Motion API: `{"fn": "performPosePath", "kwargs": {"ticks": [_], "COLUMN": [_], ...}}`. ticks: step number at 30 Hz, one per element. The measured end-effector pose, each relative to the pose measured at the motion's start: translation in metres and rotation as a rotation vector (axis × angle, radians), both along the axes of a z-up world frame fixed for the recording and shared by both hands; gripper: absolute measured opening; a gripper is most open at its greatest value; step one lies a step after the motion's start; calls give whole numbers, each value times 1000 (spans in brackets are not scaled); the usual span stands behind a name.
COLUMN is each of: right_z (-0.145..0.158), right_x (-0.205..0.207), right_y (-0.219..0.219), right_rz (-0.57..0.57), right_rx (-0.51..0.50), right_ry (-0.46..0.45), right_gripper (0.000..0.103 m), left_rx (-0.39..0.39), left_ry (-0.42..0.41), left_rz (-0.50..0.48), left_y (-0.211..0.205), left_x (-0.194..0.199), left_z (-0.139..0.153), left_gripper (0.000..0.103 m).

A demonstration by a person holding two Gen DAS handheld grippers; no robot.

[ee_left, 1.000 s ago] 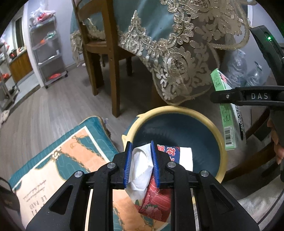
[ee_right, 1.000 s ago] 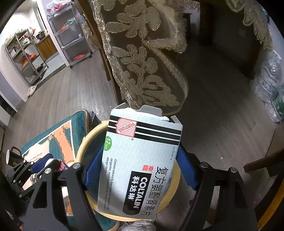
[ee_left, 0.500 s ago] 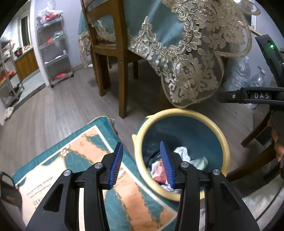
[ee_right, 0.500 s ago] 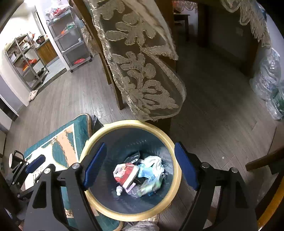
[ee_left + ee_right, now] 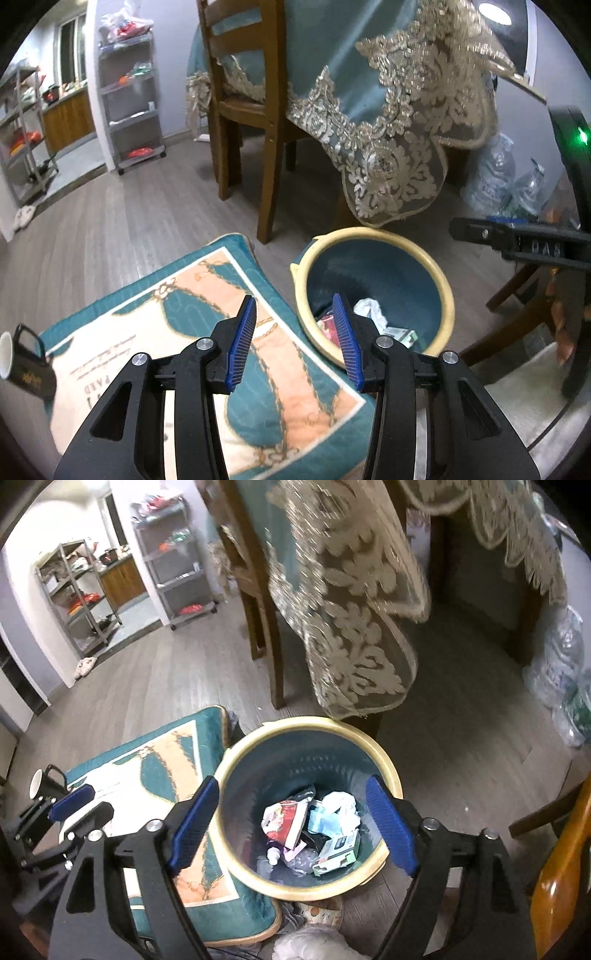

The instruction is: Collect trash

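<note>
Since a second ago the gray COLTALIN carton [image 5: 338, 851] has dropped among crumpled wrappers in the round yellow-rimmed bin [image 5: 243, 864], both tools, left [image 5: 295, 341] and right [image 5: 293, 823], having just spread apart, empty.

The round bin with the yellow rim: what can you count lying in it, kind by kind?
Seen from the right wrist, inside the teal bin with the yellow rim:
Green-and-white medicine box: 1
Red-and-white crumpled wrapper: 1
Crumpled white tissue: 1
Small white bottle: 1
Total: 4 that I can tell apart; the other scraps are too jumbled to count.
</note>
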State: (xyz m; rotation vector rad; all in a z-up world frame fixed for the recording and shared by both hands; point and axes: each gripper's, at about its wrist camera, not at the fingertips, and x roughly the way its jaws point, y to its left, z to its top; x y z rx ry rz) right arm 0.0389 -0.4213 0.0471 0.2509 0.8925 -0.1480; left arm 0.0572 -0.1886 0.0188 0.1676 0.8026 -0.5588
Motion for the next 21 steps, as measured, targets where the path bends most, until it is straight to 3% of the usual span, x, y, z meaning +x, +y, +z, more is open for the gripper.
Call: {"fn": "performPosePath", "kwargs": {"ticks": [6,11,13,15,21], "right_z": [14,23,25,23,16], "right_x": [-34,-57,-68,-74,-82], "right_y": [23,43,49,52,53], "right_rz": [23,29,12,5,-46], "right_rx": [11,-13,-21,-12,-18], "right_ry": [-72,-130,-146,-137,-111], "right_gripper": [85,98,97,97,97], "left_rx": [-29,-27,-36,-41,52], "left_ry": [-17,-58,-72,-88,-195], "left_rz": [20,49,70,84,80], "left_y": [26,48,57,61,48], "left_x": [-21,-36,-41,-43,-51], "left_z": [20,37,43,48,51], "left_gripper": [59,84,92,94,96]}}
